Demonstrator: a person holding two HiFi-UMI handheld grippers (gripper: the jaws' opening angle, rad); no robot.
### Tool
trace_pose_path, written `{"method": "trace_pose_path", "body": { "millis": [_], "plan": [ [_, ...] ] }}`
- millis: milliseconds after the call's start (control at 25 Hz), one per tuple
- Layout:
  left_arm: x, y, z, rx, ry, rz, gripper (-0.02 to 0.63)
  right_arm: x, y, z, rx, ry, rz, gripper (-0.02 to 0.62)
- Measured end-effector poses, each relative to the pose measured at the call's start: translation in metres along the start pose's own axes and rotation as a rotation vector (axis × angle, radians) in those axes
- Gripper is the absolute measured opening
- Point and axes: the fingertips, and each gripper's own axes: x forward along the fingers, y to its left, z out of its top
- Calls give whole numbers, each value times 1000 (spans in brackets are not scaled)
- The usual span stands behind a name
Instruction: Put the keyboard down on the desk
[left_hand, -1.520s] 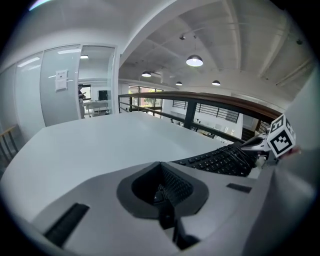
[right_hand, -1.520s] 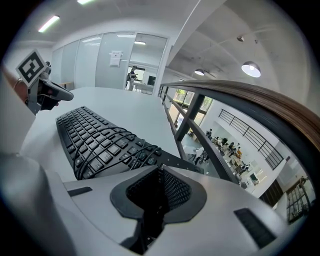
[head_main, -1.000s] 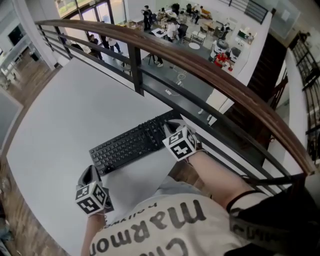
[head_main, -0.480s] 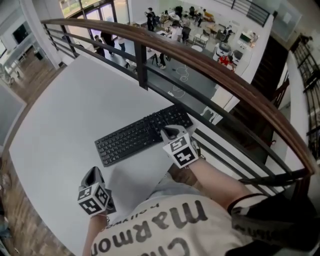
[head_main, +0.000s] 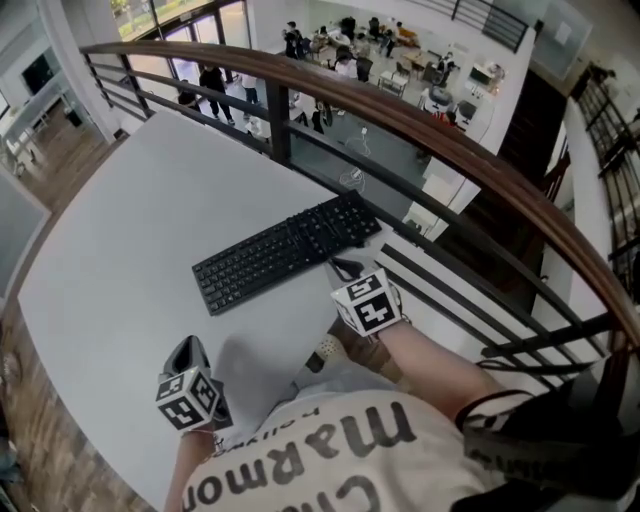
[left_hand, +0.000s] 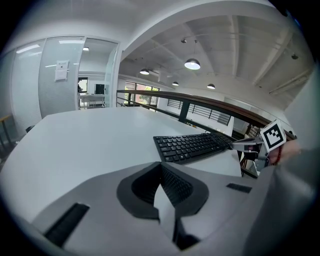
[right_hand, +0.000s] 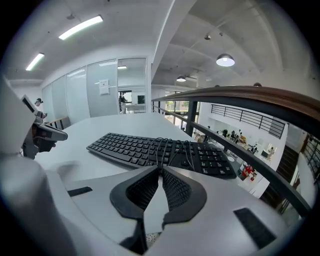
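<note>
The left gripper (left_hand: 161, 169), grey plastic with black ribbed pads (left_hand: 175, 186), has its 2 jaws pressed together with nothing between them. It points toward the left end of the black full-size keyboard (head_main: 285, 250) and is well apart from it. A cube with black-and-white square markers (head_main: 185, 398) sits at its back. The right gripper (right_hand: 161, 171), of the same build, also has its 2 jaws closed on nothing. Its tip is just beside the keyboard's near long edge, toward the number-pad end. Whether it touches that edge cannot be told.

The keyboard lies flat on the pale grey desk (head_main: 130, 230), keys up, held by neither gripper. A thin dark cord (right_hand: 167, 147) lies in loops across the keys near the number pad. The keyboard's right end sits close to the desk edge. Just past that end runs a brown wooden handrail (head_main: 450, 150) on black metal posts. Nearer than the keyboard, behind both grippers, is the person's cream shirt with brown lettering (head_main: 330, 440). Beyond the keyboard's far side, past the handrail, a lower floor (head_main: 390, 150) shows with tables and several people
</note>
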Motion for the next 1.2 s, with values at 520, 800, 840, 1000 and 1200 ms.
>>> {"method": "trace_pose_path", "body": {
  "millis": [520,800,840,1000,1200],
  "plan": [
    [-15,10,-18,26,7,-53,2,-30,27,-31,12,22,-41,51],
    [-11,10,-22,35,19,-79,2,-38,27,-41,30,37,-67,51],
    [-9,9,-21,36,20,-81,2,-39,26,-41,32,39,-70,51],
    [-7,8,-22,36,22,-88,2,-39,23,-42,35,49,-80,51],
    [-7,12,-23,39,26,-82,2,-38,23,-44,34,69,-80,51]
  ]
}}
